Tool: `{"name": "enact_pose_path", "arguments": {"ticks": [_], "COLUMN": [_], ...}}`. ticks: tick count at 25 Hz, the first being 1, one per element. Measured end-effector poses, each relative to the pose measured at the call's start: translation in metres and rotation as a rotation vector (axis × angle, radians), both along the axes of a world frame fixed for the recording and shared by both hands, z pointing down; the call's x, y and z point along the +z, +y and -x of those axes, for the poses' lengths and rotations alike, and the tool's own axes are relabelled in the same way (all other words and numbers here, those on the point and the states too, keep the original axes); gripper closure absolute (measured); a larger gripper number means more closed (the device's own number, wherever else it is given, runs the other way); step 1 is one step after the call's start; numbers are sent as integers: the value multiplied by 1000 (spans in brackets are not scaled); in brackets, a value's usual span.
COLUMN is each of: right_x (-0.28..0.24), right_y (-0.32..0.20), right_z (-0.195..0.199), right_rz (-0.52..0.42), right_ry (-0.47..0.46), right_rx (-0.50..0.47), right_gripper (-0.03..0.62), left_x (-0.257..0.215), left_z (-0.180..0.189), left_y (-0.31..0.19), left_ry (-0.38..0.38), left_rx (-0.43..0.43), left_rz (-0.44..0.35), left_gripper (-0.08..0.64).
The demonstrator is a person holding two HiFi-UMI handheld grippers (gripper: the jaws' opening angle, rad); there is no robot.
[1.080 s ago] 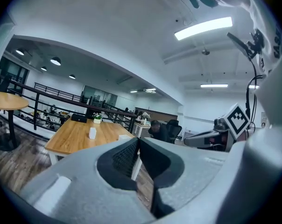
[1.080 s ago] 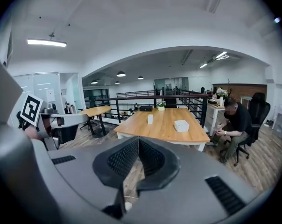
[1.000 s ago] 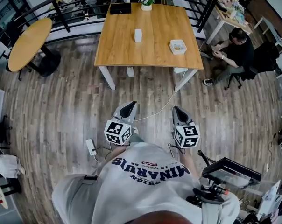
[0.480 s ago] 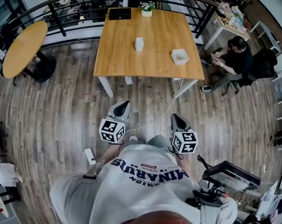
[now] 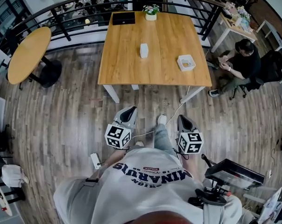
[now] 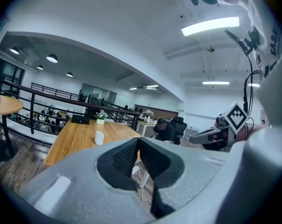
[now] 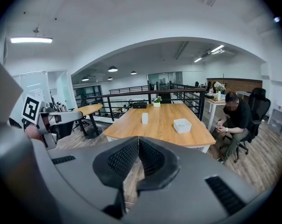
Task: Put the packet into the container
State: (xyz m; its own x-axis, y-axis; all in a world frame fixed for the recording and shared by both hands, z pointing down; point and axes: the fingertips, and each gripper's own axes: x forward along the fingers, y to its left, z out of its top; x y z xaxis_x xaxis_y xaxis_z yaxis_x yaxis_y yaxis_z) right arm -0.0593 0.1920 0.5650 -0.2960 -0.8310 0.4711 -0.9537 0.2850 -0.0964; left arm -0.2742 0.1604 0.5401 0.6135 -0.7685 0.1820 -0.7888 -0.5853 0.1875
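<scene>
A small white packet stands upright in the middle of the wooden table. The white square container sits near that table's right front corner. Both are far ahead of me, across bare floor. My left gripper and right gripper are held low in front of the person's body, both shut with nothing between the jaws. The packet appears small in the left gripper view, beyond the left gripper. The right gripper view shows the packet and container beyond the right gripper.
A person sits on a chair right of the table. A black box and a flower pot stand at the table's far edge, with a railing behind. A round table is left. A power strip lies on the floor.
The person holding the grippers has stepped forward; a foot now shows between the grippers and the table sits slightly lower in view. Both grippers stay shut.
</scene>
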Motion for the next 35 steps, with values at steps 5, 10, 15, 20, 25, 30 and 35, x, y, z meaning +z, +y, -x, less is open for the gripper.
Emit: {"name": "enact_pose_path", "arguments": {"ticks": [5,10,15,20,25,30,35], "right_x": [5,-14,-8,1,3,1,5], "right_y": [-57,-131,-202,-266,-328,-372,-402], "right_z": [-9,-29,-59,-89,-114,-127,-111], "right_rz": [8,-29,-31,0,4,11,21], "right_ry": [-1,-8,-37,-49,-56,-64,-58], "right_rx": [-70,-119,-117,-129,-161,-210,-274], "right_gripper": [581,581,581,581,581,581,581], "left_x": [-1,-23,-21,-25,-34,-38,-42], "left_z": [-22,-41,-62,-85,-111,-137,-136], "left_y": [-34,-85,-149,-215,-266,-300,-323], "left_ry": [4,-1,-29,-24,10,-23,-119], "left_rx": [-31,-96,-118,-139,-176,-179,-193], "left_rz": [2,-10,6,21,18,31,15], "left_gripper": [541,541,541,541,541,541,540]}}
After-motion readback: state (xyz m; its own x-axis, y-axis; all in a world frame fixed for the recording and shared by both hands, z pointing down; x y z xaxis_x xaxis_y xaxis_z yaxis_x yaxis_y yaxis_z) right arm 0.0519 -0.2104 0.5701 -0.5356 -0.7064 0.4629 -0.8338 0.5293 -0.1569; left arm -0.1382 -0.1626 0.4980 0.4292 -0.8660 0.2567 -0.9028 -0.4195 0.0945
